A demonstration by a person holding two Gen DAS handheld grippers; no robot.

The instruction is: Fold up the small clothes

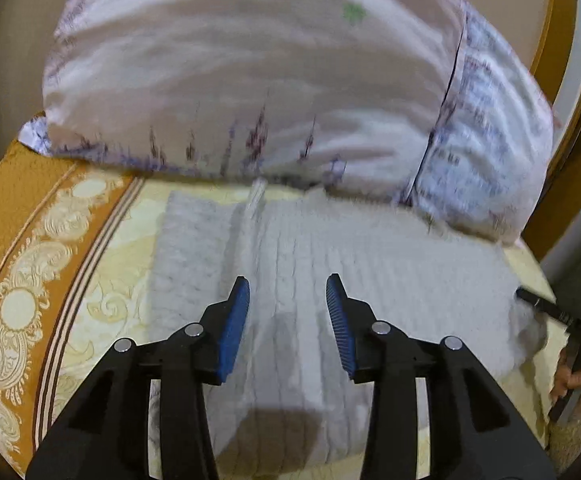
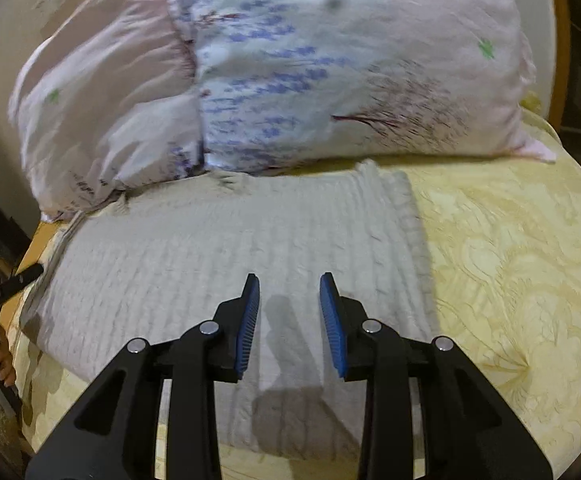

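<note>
A light grey knitted garment (image 1: 330, 264) lies spread flat on the bed, with a folded ridge running up its left part. It also shows in the right wrist view (image 2: 218, 248). My left gripper (image 1: 288, 284) is open and empty, hovering just above the garment's middle. My right gripper (image 2: 289, 284) is open and empty above the garment's near right part. The right gripper's black body shows at the right edge of the left wrist view (image 1: 546, 308). The left gripper's body shows at the left edge of the right wrist view (image 2: 6, 288).
A large pink floral pillow (image 1: 250, 72) lies against the garment's far edge, also seen in the right wrist view (image 2: 290, 68). The bedcover is pale yellow (image 2: 510, 260) with an orange patterned border (image 1: 14, 280) on the left. A wooden headboard (image 1: 554, 40) stands behind.
</note>
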